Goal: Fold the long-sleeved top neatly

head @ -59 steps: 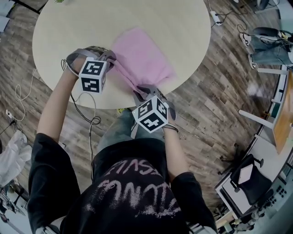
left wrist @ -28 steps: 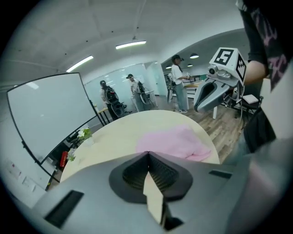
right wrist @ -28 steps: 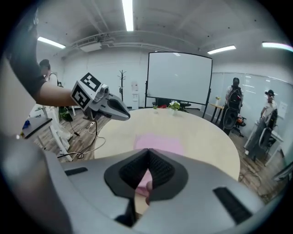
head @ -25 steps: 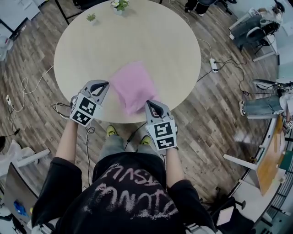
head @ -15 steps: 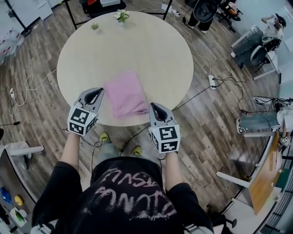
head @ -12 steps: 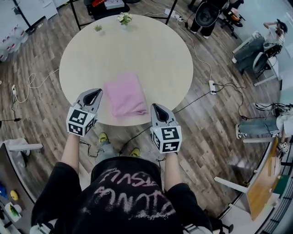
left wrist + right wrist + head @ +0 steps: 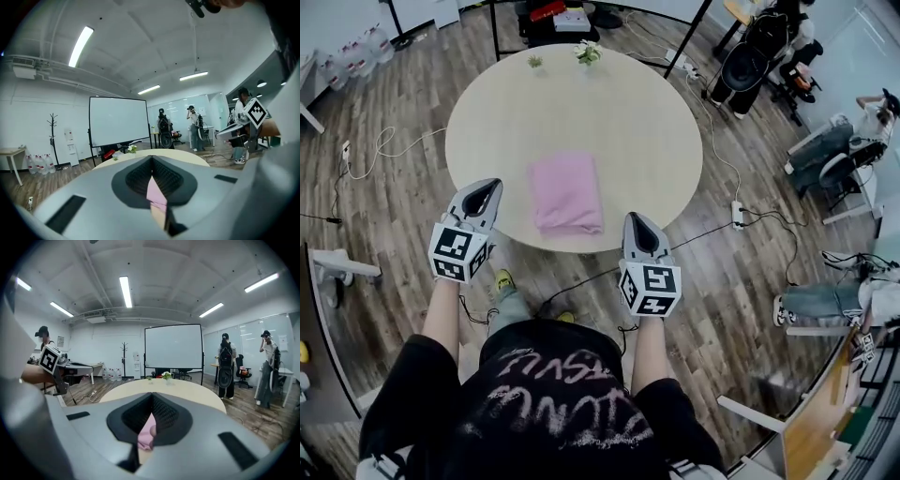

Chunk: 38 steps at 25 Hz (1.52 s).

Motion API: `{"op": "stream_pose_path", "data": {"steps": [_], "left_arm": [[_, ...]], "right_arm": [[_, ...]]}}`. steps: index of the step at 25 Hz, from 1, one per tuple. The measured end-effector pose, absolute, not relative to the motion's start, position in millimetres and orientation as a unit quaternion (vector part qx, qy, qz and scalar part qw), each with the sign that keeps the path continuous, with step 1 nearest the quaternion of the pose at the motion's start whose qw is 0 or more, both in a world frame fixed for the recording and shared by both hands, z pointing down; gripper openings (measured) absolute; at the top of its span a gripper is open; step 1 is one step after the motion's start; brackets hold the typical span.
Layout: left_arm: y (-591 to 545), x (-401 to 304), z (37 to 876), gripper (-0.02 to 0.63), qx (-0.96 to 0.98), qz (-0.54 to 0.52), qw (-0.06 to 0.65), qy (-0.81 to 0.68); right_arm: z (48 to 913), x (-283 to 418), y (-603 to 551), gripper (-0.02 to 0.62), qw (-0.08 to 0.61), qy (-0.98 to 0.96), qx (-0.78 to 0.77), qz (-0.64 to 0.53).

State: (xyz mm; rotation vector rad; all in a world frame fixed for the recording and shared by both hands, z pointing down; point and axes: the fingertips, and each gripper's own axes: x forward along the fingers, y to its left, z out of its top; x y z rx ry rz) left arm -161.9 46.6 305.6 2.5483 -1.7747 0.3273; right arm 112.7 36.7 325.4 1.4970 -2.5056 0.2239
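— Pink, that flat bundle: is it the garment?

— Yes. The long-sleeved top (image 7: pixel 567 194) lies folded into a tidy rectangle on the near part of the round table (image 7: pixel 623 112), close to the edge nearest me. Its long sides run away from me.

— Where are your hands?

— My left hand-held gripper (image 7: pixel 488 186) is to the left of it and my right hand-held gripper (image 7: pixel 636 219) is to the right. The folded cloth sits between them and neither one touches it. Both point away from me, across the table.

— Holding anything?

— Nothing. In the left gripper view my jaws are clenched pad against pad, with nothing pinched. A sliver of the pink cloth shows through the notch below them, lying out on the table beyond. The right gripper view reads the same: jaws pressed together, empty, a bit of pink visible past them.

— And around that?

— Each gripper carries its marker cube, the left cube (image 7: pixel 455 253) and the right cube (image 7: pixel 652 289), nearer my body than the jaws. At the far edge of the table stand two small potted plants (image 7: pixel 588 52), side by side. The table's pale surface is otherwise bare wood tone. Below is a plank floor (image 7: pixel 394 197) with cables (image 7: pixel 380 150) trailing over it. Behind the table a white screen (image 7: pixel 173 347) stands on legs, and people (image 7: pixel 226 366) stand off to its right.
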Motion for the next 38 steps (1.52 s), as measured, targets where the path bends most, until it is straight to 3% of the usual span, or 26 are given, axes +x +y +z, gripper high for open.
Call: {"op": "stream_pose_path", "data": {"steps": [14, 38], "left_arm": [[96, -198, 271, 0.011, 0.765, 0.059, -0.011, -0.642], [97, -196, 264, 0.012, 0.758, 0.053, -0.019, -0.650]], "right_arm": [[295, 111, 52, 0.003, 0.084, -0.855, 0.510, 0.045], [278, 121, 50, 0.003, 0.064, -0.851, 0.520, 0.028]]}}
